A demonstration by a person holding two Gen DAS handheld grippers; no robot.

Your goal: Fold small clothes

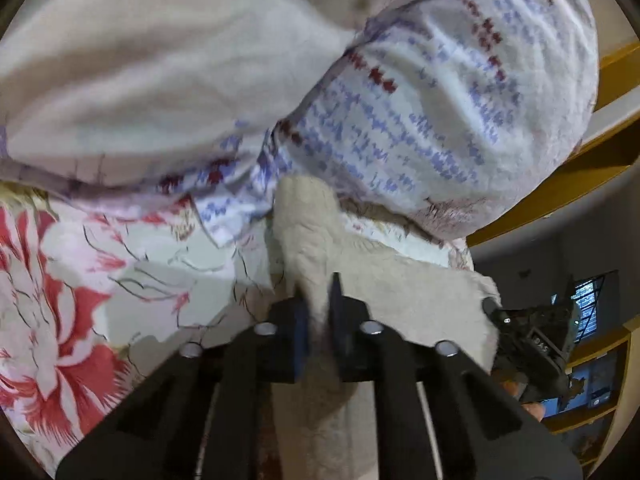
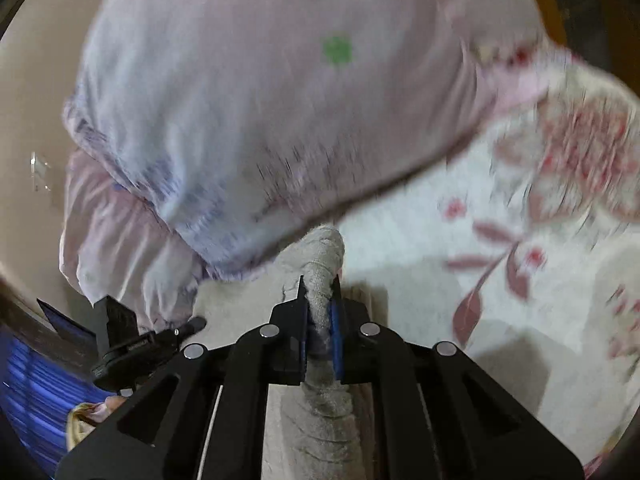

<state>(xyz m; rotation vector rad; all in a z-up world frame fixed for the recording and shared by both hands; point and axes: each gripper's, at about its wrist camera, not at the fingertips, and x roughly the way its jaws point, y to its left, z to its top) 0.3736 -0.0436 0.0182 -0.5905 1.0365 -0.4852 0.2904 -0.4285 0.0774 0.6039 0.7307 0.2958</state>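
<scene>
**A:** What could go wrong here?

**B:** Each claw pinches only a bunched ridge of the cream cloth, so a tug apart may slip it free. The pillow at 12 o'clock could also snag it.

**A:** Where's the cloth?

**B:** Clamped in the left claw and the right claw, draped toward 6 o'clock, over the floral bedsheet.

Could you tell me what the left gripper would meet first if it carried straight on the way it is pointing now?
The left gripper, shut on the cream cloth, points at the patterned pillow just beyond the cloth's bunched tip. That pillow looks like the first thing in its line, though blur leaves the gap between them unclear.
</scene>
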